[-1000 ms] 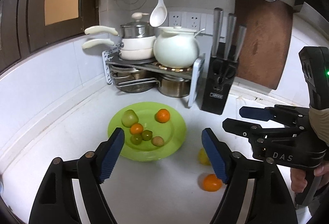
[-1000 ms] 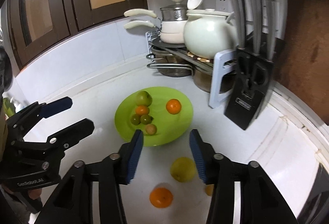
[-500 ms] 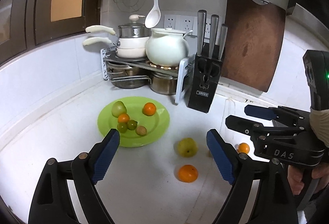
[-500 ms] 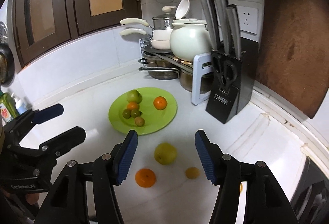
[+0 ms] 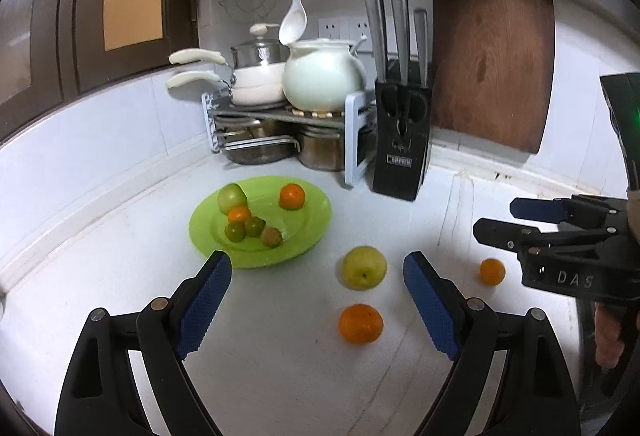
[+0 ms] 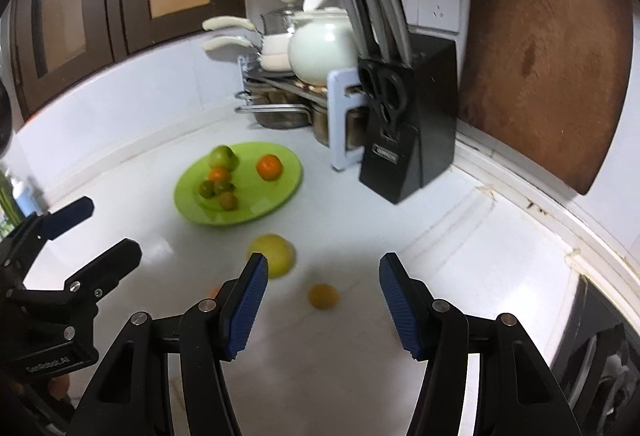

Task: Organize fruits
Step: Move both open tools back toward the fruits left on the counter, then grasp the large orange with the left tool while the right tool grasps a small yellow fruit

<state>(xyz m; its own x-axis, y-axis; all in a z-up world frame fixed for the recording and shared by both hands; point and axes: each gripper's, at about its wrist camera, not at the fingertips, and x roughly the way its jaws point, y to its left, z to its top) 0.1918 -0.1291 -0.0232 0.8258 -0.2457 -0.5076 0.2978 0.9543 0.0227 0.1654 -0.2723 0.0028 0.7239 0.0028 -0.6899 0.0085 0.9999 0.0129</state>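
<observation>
Left tool (image 5: pixel 316 282): my jaws have just spread wide, grasping nothing.
Right tool (image 6: pixel 320 288): released, just widened, empty.
Fruit ahead: round yellow apple (image 5: pixel 363 268) and glossy orange (image 5: pixel 361 323) on smooth white desk (image 5: pixel 120 296), beside green plate (image 5: pixel 316 212).

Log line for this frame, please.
left gripper open, empty | right gripper open, empty | green plate: six fruits | counter: yellow apple, two oranges loose

Green plate (image 5: pixel 316 224) holding six fruits, yellow apple (image 5: pixel 364 268), two oranges (image 5: pixel 361 323) loose beside
</observation>
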